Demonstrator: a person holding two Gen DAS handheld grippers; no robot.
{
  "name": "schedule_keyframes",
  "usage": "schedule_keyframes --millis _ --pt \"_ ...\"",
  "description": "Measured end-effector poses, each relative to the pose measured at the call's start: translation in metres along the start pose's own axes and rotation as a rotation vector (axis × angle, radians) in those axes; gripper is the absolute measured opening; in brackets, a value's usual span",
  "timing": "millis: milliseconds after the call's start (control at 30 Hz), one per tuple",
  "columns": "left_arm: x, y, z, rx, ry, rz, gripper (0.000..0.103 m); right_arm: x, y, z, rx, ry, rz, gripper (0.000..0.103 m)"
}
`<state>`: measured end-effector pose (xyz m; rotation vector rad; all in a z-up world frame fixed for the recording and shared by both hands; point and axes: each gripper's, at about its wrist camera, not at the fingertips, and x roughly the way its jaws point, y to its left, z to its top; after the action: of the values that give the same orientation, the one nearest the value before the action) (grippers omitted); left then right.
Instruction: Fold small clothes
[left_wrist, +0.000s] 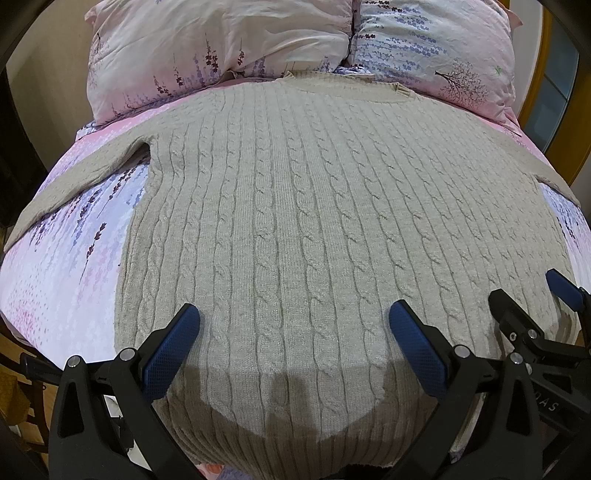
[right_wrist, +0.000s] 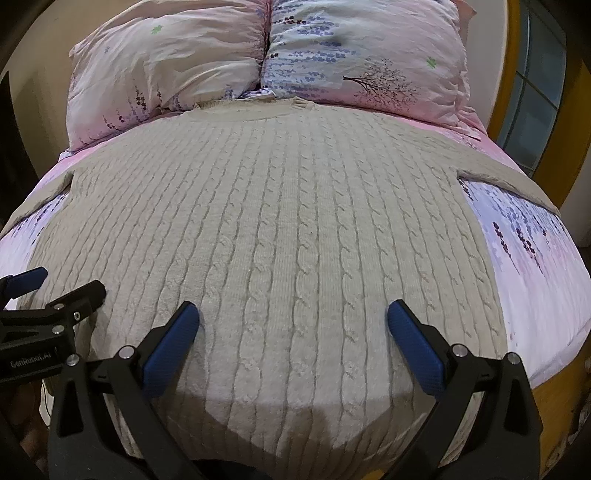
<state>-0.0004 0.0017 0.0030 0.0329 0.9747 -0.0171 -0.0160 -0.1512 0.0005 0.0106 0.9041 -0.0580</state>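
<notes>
A beige cable-knit sweater (left_wrist: 314, 206) lies flat on the bed, neck toward the pillows, both sleeves spread out to the sides; it also shows in the right wrist view (right_wrist: 280, 221). My left gripper (left_wrist: 294, 317) is open and empty, hovering over the sweater's lower part near the hem. My right gripper (right_wrist: 293, 315) is open and empty, also over the lower part. The right gripper's fingers (left_wrist: 517, 314) show at the right edge of the left wrist view. The left gripper's fingers (right_wrist: 85, 295) show at the left edge of the right wrist view.
The bed has a pink and lilac floral sheet (left_wrist: 66, 258). Two matching pillows (left_wrist: 221, 48) (right_wrist: 362, 55) stand at the head, just beyond the sweater's neck. A yellow wooden frame (right_wrist: 506, 74) and window are at the right. The bed edge runs below the hem.
</notes>
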Motion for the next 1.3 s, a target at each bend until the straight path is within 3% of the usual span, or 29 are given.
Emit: schedule_keyframes --millis 367,467,500,633,733,800,900,1000,1233,1300 --pt "0.004 0.001 0.007 0.018 0.006 -0.025 0.102 0.002 -0.007 0.004 -0.071 -0.005 0.081 0.101" --pt "0.003 0.005 0.014 0.003 -0.027 -0.096 0.102 0.001 -0.017 0.012 -0.042 -0.008 0.143 0.101" --pt "0.002 0.008 0.019 -0.006 -0.058 -0.128 0.102 0.0 -0.022 0.016 -0.024 -0.012 0.161 0.095" --pt "-0.008 0.006 0.038 0.019 -0.183 -0.143 0.102 -0.003 -0.098 0.056 0.209 -0.061 0.221 0.085" --pt "-0.012 0.008 0.055 0.023 -0.268 -0.191 0.102 0.002 -0.167 0.081 0.404 -0.097 0.187 0.073" --pt "-0.008 0.011 0.068 0.008 -0.275 -0.226 0.102 0.01 -0.212 0.091 0.531 -0.1 0.138 0.062" --pt "0.002 0.014 0.084 -0.017 -0.267 -0.265 0.102 0.035 -0.286 0.093 0.781 -0.066 0.103 0.055" --pt "0.009 0.017 0.092 -0.031 -0.253 -0.273 0.102 0.055 -0.326 0.087 0.93 -0.04 0.108 0.052" --pt "0.025 0.021 0.099 -0.044 -0.232 -0.286 0.102 0.077 -0.358 0.085 1.04 -0.058 0.089 0.046" --pt "0.028 0.022 0.099 -0.042 -0.228 -0.286 0.102 0.08 -0.364 0.081 1.054 -0.074 0.081 0.036"
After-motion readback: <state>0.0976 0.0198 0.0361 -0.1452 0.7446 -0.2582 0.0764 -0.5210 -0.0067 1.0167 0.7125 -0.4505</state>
